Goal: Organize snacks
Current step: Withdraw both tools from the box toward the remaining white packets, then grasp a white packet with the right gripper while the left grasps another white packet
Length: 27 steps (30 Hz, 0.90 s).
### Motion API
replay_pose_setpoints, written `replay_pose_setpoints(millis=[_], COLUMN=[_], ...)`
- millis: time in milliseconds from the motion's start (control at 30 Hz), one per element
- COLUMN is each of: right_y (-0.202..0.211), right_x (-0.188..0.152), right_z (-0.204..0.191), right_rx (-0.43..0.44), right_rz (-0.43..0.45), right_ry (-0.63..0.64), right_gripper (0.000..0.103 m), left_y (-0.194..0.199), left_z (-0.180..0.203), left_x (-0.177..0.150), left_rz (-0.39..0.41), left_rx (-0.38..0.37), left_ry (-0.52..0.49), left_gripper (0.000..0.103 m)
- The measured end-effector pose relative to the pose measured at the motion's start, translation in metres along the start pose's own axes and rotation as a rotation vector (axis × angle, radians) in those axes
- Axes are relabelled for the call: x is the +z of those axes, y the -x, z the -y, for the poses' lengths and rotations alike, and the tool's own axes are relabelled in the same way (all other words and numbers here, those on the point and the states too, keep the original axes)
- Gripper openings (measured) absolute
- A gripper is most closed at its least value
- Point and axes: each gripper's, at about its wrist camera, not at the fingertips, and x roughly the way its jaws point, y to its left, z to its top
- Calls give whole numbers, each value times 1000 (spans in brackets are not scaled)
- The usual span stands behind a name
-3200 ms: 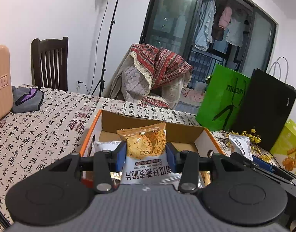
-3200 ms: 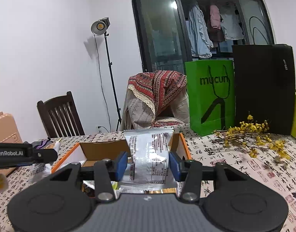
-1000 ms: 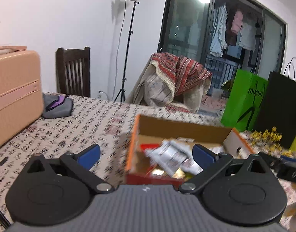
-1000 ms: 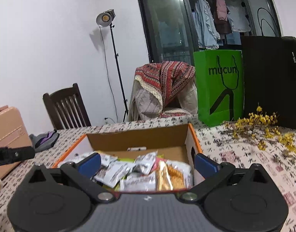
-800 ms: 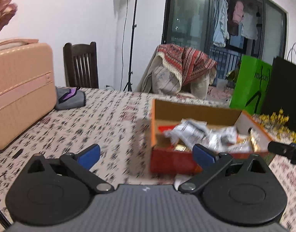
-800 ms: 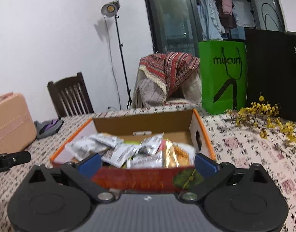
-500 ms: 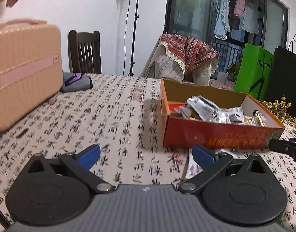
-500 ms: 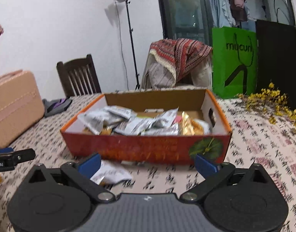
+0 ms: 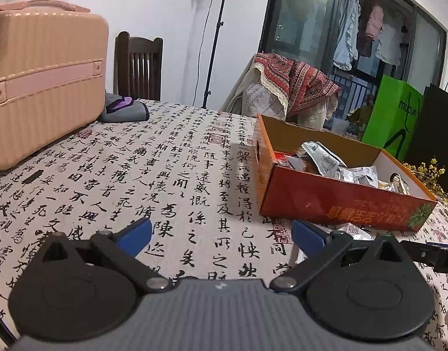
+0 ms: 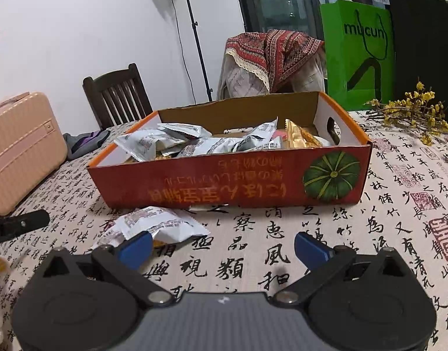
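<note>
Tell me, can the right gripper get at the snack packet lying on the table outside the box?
Probably yes. The right gripper is open and empty, and the packet lies loose on the cloth just ahead of its left finger, in front of the box, with nothing between.

The box (image 10: pixel 229 181) is formed of matt cardboard, printed orange-red outside and left raw brown inside. The snack packets (image 10: pixel 153 225) are wrapped in glossy, crinkled foil-like film. The counter (image 9: pixel 136 169) is covered by matt printed cloth. The suitcase (image 9: pixel 42 73) shows a ribbed, smooth plastic shell.
</note>
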Motion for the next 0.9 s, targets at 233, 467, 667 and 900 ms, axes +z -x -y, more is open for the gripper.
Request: replay_pose_setpoints(millis=[233, 467, 667, 900], right_y=[2, -3, -17, -55], right_x=[-1, 2, 17, 24], right_z=[-5, -26, -51, -59], right_rx=[35, 20, 22, 62], right_rz=[-8, -32, -37, -123], right_ry=[-3, 100, 182, 112], right_gripper=[103, 103, 103, 87], left_y=[-2, -2, -2, -7], left_z=[-2, -3, -7, -15], left_x=[0, 0, 0, 1], left_rz=[-4, -5, -8, -37], left_rx=[-2, -7, -6, -7], left_ry=[7, 11, 39, 83], left_gripper=[103, 103, 103, 103])
